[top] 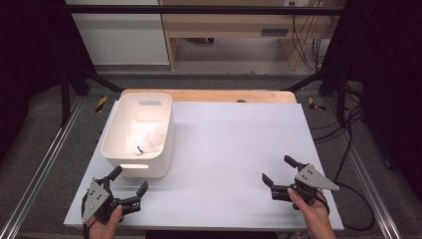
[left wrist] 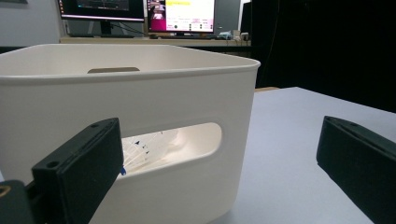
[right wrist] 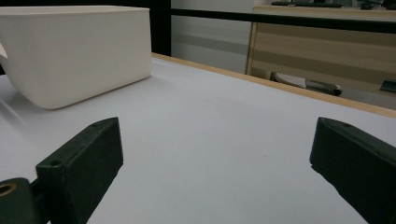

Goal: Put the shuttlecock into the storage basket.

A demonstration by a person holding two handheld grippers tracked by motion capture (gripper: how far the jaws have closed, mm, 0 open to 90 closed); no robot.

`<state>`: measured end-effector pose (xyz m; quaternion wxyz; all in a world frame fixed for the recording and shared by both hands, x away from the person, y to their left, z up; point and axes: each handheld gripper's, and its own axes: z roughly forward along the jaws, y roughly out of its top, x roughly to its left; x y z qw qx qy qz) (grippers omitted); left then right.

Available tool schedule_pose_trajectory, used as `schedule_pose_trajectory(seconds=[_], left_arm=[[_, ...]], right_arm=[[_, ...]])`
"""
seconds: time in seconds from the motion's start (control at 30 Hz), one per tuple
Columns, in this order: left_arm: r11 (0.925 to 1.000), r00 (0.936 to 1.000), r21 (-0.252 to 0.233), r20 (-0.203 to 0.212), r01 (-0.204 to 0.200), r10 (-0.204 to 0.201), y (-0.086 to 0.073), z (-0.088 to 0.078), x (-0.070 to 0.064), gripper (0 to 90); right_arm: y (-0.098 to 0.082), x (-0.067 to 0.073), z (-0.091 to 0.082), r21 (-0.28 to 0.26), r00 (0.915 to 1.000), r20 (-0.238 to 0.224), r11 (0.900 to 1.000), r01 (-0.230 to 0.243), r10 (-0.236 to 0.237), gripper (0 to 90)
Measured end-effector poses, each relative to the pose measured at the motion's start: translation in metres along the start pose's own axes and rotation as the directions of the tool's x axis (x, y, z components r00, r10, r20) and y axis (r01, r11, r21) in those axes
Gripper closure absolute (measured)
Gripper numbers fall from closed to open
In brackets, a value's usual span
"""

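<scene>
White shuttlecock (top: pixel 153 139) lying on its side inside the white bin (top: pixel 115 130), toward the bin's 4 o'clock corner; long axis running from 7 to 1 o'clock in the high view, dark-banded cork end at 7, feather skirt flaring toward 1. Feathers (left wrist: pixel 149 148) also glimpsed through the bin's handle slot (left wrist: pixel 205 140) in the left gripper view. Bin resting at the 10 o'clock part of the white table (top: pixel 239 149). Left gripper (top: pixel 128 185) just beside the bin's near wall at 6 o'clock, jaws spread wide, holding nothing. Right gripper (top: pixel 277 172) well apart at the table's 4 o'clock, jaws likewise released and empty.
</scene>
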<state>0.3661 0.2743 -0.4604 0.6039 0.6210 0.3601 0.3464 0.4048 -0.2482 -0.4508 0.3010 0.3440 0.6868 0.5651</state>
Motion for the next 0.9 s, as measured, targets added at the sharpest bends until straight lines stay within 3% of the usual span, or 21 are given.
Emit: schedule_pose_trajectory(seconds=[0.63,0.9], left_arm=[[0.9999,0.9999,-0.001,0.001,0.01,-0.01,0.0,0.0,0.001,0.6],[0.9999,0.9999,-0.002,0.002,0.01,-0.01,0.0,0.0,0.001,0.6]], right_arm=[[-0.007,0.007,0.016,-0.014,0.9996,-0.022,1.0,0.019,-0.019,3.1],[-0.013,0.011,0.019,-0.035,0.9996,-0.027,0.999,0.001,-0.002,3.1]])
